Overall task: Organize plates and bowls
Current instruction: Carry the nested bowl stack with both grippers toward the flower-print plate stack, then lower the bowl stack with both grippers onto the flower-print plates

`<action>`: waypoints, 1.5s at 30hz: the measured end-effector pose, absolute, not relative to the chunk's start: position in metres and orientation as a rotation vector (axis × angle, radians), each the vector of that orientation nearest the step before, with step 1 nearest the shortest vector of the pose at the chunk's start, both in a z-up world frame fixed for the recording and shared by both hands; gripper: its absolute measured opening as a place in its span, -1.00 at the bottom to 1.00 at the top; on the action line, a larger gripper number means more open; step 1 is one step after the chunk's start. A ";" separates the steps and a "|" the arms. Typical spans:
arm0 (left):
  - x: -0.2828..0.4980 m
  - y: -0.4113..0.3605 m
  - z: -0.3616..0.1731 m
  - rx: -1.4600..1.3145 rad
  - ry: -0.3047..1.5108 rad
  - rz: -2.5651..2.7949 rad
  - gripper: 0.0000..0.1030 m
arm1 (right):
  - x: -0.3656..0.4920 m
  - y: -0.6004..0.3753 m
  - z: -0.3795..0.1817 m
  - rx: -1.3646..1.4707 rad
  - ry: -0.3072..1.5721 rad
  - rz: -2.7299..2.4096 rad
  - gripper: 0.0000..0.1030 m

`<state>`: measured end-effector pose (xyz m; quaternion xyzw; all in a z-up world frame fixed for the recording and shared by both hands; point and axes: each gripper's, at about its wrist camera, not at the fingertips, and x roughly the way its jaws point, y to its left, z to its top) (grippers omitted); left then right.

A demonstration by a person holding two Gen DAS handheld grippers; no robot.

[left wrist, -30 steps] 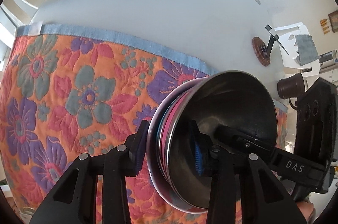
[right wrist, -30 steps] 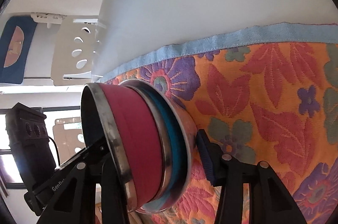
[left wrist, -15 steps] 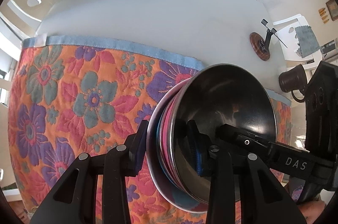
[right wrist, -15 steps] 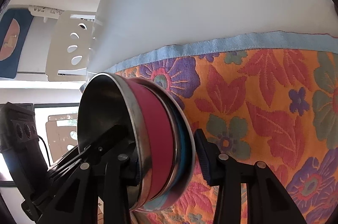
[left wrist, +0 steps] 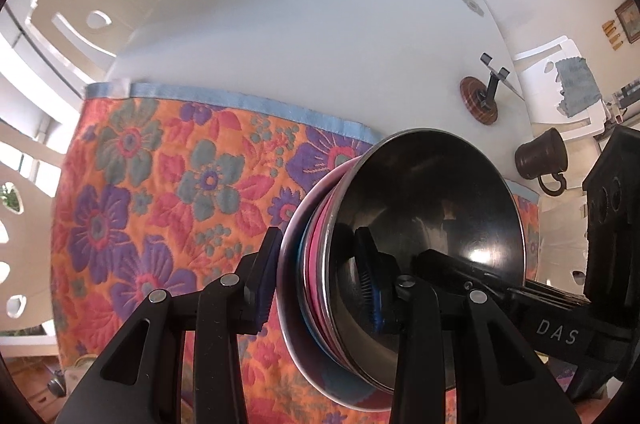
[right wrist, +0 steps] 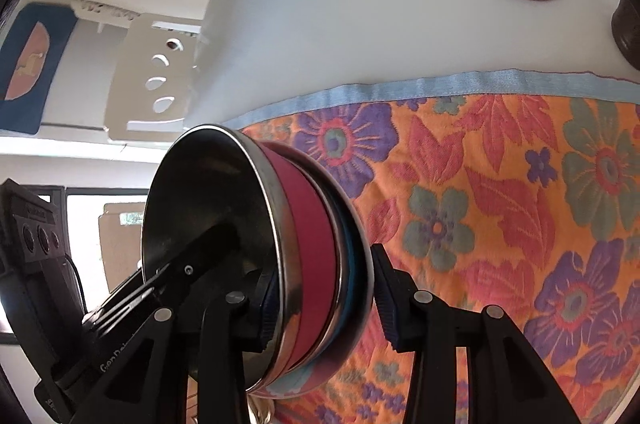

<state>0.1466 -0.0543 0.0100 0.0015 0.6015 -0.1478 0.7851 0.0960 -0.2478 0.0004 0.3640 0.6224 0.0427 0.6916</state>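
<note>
Both grippers carry one nested stack (left wrist: 400,264): steel bowl w/ red band in a blue-edged plate, lower centre of frame, above the floral cloth (left wrist: 160,184). Left gripper (left wrist: 316,284) & right gripper (right wrist: 320,300) each clamp its rim. Looks mid-carry; next, prob. set it down level.

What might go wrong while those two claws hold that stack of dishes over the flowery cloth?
The stack of bowls and plates is pinched at opposite rims by the left gripper and the right gripper; if either grip slips, the nested pieces may slide apart. Swinging right risks hitting the brown mug.
</note>
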 end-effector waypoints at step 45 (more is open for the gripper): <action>0.036 0.164 0.033 0.041 1.306 -0.446 -0.36 | -0.040 0.003 0.062 0.812 1.353 -0.139 -0.20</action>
